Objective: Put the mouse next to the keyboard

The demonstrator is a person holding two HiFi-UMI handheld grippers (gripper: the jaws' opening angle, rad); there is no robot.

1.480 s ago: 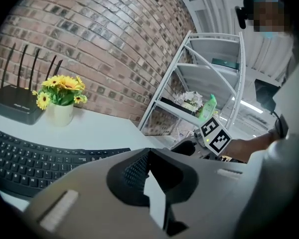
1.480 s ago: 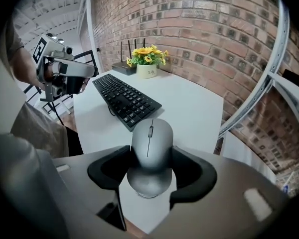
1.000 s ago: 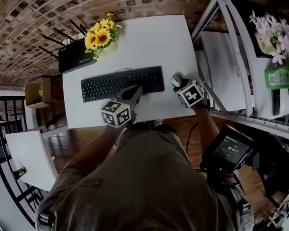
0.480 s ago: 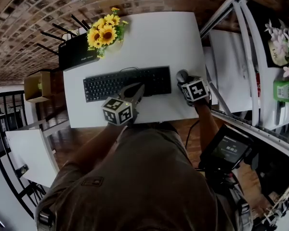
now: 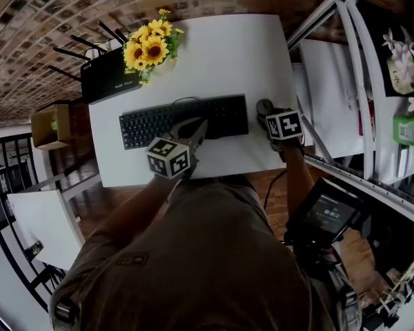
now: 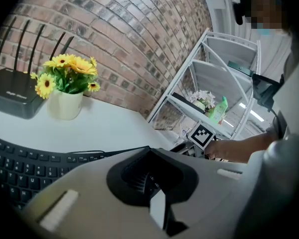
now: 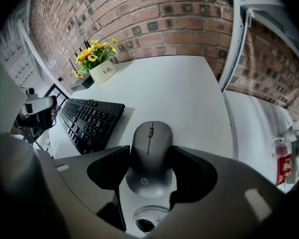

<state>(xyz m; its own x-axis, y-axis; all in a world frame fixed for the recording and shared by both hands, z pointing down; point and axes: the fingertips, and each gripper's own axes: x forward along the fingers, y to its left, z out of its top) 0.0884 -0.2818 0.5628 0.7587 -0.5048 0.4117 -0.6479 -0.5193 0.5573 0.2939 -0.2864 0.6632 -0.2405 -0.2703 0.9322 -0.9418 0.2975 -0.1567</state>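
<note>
A grey mouse [image 7: 150, 148] lies on the white table [image 5: 221, 54] just right of the black keyboard [image 5: 183, 119], a small gap between them. My right gripper [image 7: 150, 157] is shut on the mouse, one pad against each side of it. From the head view the mouse [image 5: 264, 106] pokes out beyond the right gripper [image 5: 268, 114]. My left gripper [image 5: 193, 128] rests shut and empty over the keyboard's front edge. In the left gripper view its closed jaws fill the lower frame, with the keyboard [image 6: 20, 168] at the left.
A pot of sunflowers [image 5: 150, 47] and a black router [image 5: 107, 78] stand at the table's far left, behind the keyboard. A white shelf rack [image 5: 345, 67] runs close along the table's right side. A person stands beyond that rack.
The right gripper and mouse have edged slightly closer to the keyboard's right end. The left gripper has stayed over the keyboard.
</note>
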